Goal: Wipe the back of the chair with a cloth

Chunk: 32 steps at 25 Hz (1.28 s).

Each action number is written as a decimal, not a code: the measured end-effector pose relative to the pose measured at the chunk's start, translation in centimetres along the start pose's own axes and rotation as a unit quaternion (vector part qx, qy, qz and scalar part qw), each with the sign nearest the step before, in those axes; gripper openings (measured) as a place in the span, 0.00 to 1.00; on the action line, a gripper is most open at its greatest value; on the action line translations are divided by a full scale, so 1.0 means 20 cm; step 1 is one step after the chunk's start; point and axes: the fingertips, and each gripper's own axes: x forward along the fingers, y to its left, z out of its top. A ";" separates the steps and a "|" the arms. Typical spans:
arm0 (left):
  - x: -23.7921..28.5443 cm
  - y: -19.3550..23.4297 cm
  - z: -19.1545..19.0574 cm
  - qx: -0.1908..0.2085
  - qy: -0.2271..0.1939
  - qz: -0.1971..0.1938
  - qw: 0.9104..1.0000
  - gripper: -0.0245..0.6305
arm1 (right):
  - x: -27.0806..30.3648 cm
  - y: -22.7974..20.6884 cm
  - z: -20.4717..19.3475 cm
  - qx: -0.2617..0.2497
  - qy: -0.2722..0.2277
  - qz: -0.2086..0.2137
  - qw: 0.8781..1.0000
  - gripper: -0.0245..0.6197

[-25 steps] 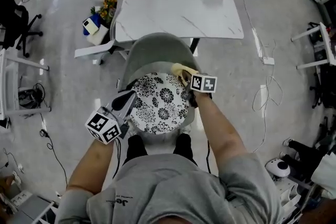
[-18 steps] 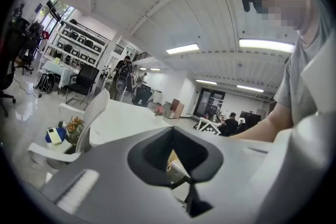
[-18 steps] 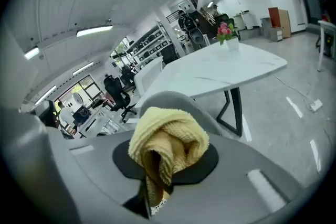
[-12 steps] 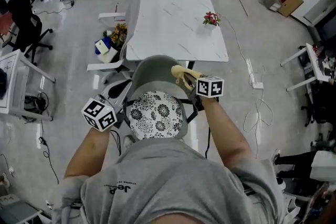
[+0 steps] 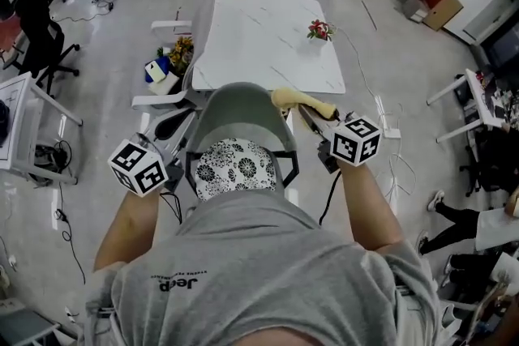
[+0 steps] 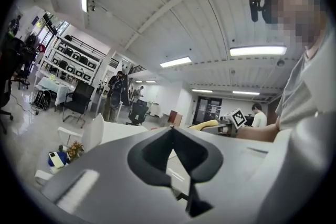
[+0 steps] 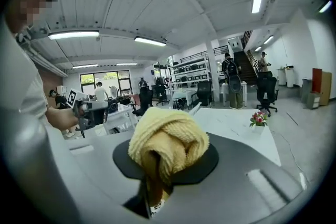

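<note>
Clamping the cloth [image 7: 168, 136], right tool [image 7: 164, 165]; left tool [image 6: 176, 157] (its own view only) closed, empty.

One grey chair [image 5: 243, 105] is standing by one white marble table [image 5: 268, 44] and carrying one patterned cushion [image 5: 235, 166]. Two grippers are showing: the left gripper [image 5: 173, 143] and the right gripper [image 5: 308, 114]. One yellow cloth [image 5: 298, 100] is showing. One pot of red flowers [image 5: 320, 30] is sitting on the table.
</note>
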 end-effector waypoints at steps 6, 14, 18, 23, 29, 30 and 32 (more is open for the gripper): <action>-0.01 -0.07 0.09 0.007 -0.004 -0.009 1.000 0.13 | -0.15 0.08 0.11 -0.006 -0.040 0.016 0.999 0.13; 0.00 -0.12 0.11 -0.002 0.001 -0.013 1.000 0.13 | -0.18 0.17 0.16 -0.025 -0.055 0.039 0.997 0.13; 0.01 -0.13 0.11 -0.001 -0.002 -0.016 1.000 0.13 | -0.18 0.18 0.16 -0.026 -0.053 0.042 0.997 0.13; 0.00 -0.12 0.11 -0.002 -0.007 -0.018 1.000 0.13 | -0.18 0.16 0.17 -0.027 -0.055 0.039 0.997 0.13; -0.01 -0.11 0.10 -0.008 -0.008 -0.016 1.000 0.13 | -0.16 0.16 0.17 -0.042 -0.055 0.026 0.997 0.13; -0.01 -0.11 0.10 -0.008 -0.007 -0.018 1.000 0.13 | -0.16 0.16 0.17 -0.044 -0.053 0.027 0.997 0.13; -0.01 -0.12 0.09 -0.007 -0.004 -0.022 1.000 0.13 | -0.16 0.17 0.17 -0.050 -0.049 0.030 0.997 0.13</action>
